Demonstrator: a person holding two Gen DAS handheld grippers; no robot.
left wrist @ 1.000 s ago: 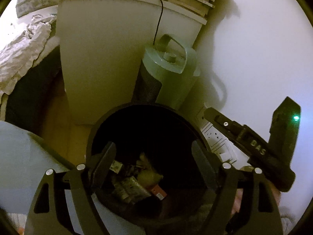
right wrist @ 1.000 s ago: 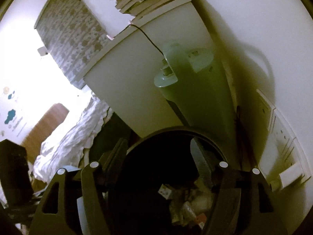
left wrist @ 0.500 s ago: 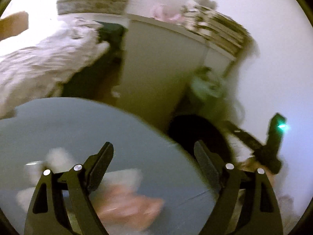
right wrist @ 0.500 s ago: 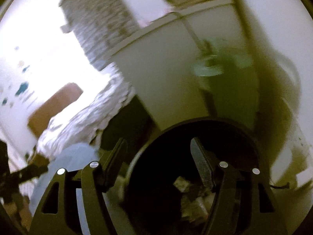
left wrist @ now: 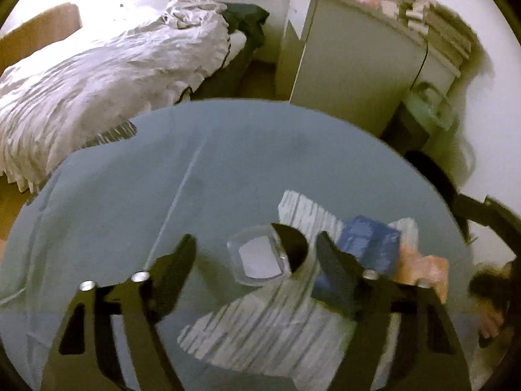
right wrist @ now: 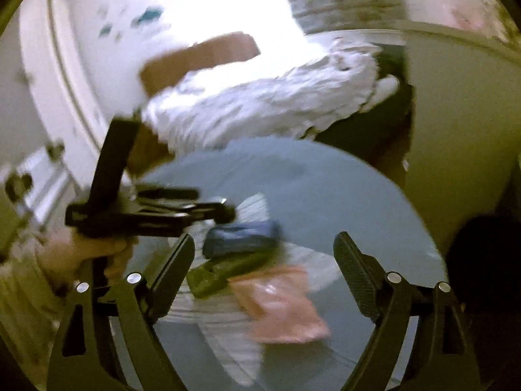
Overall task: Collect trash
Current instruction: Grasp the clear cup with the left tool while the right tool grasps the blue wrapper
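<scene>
A round blue-grey table point(left wrist: 136, 202) carries the trash. On it lie a clear plastic tray point(left wrist: 257, 257), a blue packet point(left wrist: 371, 238), a pink wrapper point(left wrist: 423, 268) and striped paper point(left wrist: 260, 325). My left gripper point(left wrist: 257, 260) is open and empty above the clear tray. In the right wrist view my right gripper point(right wrist: 263, 260) is open and empty over the blue packet point(right wrist: 241, 236), a green item point(right wrist: 218, 272) and the pink wrapper point(right wrist: 280, 303). The left gripper point(right wrist: 215, 211) shows there at the left. The black bin point(left wrist: 433, 176) sits beyond the table's right edge.
A bed with a white duvet point(left wrist: 97, 75) lies behind the table. A white cabinet point(left wrist: 351, 65) with stacked books stands at the back right, with a green fan heater point(left wrist: 426, 110) beside it. The bin also shows dark at the right in the right wrist view point(right wrist: 482, 260).
Both grippers have swung left, from over the black bin to over the table. The trash on the table has come into view. Both stay open and empty.
</scene>
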